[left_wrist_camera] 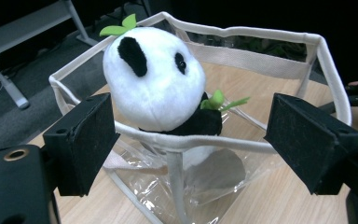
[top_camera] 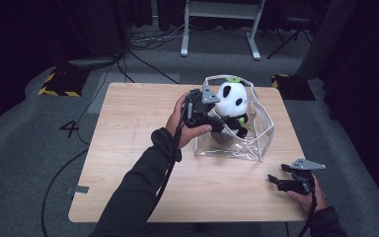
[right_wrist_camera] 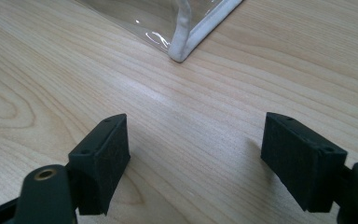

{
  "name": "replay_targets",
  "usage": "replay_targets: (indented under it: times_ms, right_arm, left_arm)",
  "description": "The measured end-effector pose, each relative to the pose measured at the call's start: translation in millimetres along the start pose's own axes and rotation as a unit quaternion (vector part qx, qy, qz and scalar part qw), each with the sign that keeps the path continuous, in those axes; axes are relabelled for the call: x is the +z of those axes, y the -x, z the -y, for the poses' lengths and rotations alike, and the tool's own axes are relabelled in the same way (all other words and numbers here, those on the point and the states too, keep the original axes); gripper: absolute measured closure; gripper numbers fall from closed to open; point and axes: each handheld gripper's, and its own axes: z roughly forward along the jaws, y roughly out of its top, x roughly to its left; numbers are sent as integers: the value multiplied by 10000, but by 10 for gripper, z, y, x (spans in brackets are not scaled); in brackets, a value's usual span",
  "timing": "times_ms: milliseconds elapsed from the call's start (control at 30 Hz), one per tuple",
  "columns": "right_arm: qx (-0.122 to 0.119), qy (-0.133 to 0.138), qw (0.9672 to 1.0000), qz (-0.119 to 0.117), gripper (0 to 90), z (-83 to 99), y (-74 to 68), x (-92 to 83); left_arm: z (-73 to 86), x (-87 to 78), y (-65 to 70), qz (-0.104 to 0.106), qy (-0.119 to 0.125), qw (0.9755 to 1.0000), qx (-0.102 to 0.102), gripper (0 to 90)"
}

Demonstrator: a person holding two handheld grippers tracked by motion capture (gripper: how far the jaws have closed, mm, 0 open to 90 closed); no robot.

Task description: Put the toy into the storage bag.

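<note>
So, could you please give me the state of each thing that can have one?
Panda: upright in the bag, head above the rim.
Bag: open at the top, standing on the table.
Left tool: open, pads either side of the bag's near rim, not pressing.
Right tool: open, empty, low over the table.

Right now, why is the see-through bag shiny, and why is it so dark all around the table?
High view: lit table, dark room. Left gripper view: sharp panda, glare on the clear bag. Right gripper view: white glints on the bag's corner.
</note>
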Motion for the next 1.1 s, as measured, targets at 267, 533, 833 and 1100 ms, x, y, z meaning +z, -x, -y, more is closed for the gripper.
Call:
replay_targets:
  times_ms: [267, 533, 833, 1100]
  right_arm:
    - [-5, -1, 10000, -1, 233, 0, 1, 0]
    - [-3, -2, 10000, -1, 233, 0, 1, 0]
    - [1, 0, 10000, 0, 233, 0, 0, 0]
    - [1, 0, 10000, -1, 233, 0, 0, 0]
  left_arm:
    - [30, -116, 13, -175, -49, 9996, 237, 160]
    - [84, -189, 8, -270, -160, 9989, 360, 160]
    - [161, -265, 20, -329, -311, 9974, 565, 160]
    - [249, -325, 26, -411, -449, 9956, 711, 162]
